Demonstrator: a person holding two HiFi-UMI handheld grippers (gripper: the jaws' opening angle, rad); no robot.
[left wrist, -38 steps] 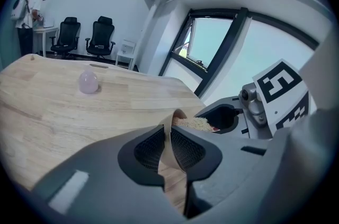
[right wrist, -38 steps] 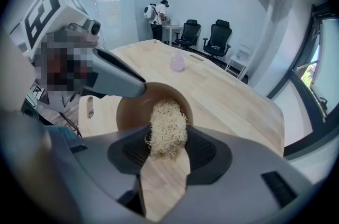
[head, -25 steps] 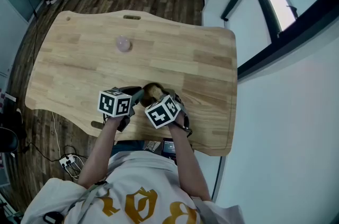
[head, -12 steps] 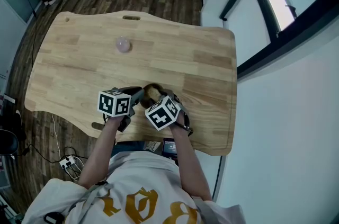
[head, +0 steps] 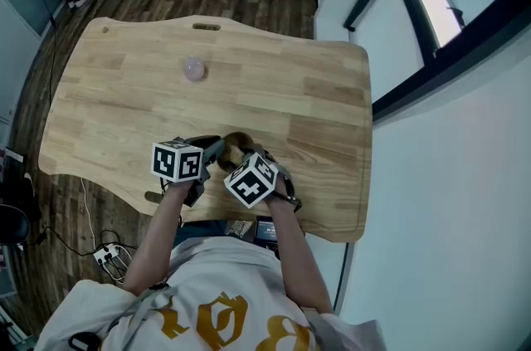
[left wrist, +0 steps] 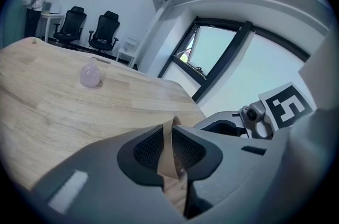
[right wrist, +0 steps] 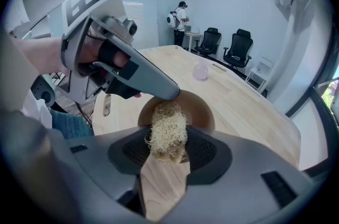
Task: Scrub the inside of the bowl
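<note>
The brown round wooden bowl (head: 237, 143) sits near the front edge of the pale wooden table (head: 290, 92), right betw. the two grippers. The left gripper (left wrist: 168, 150) has its jaws pinched on the bowl's thin rim, one pad inside the wall & one outside. The right gripper (right wrist: 167, 150) has its jaws clamped on a straw-coloured fibrous scrub pad (right wrist: 168, 130), which pokes out ahead of the tips and sits over the bowl's hollow; I can't tell if it's actually pressing the wood.

To do this step well, as I judge it:
- Keep the rim pinch firm so the bowl can't spin or skid on the table.
- Push the pad down to the bottom, then sweep round the wall in circles. Let fibres, not jaw tips, meet the wood.
- Steer clear of the left gripper's inner pad, as that patch of wall is blocked. It likely needs a re-grip elsewhere on the rim to get covered.
- Go light on pressure. Too much prob. tips the bowl toward the pinched side.

Vs half a sec. ago in head view, the right gripper's marker cube has slid a touch left/down & twisted a bit, so a small stroke is under way. Left gripper, bowl & the small pale pink translucent ball (head: 193, 70) further back on the table look unmoved.
</note>
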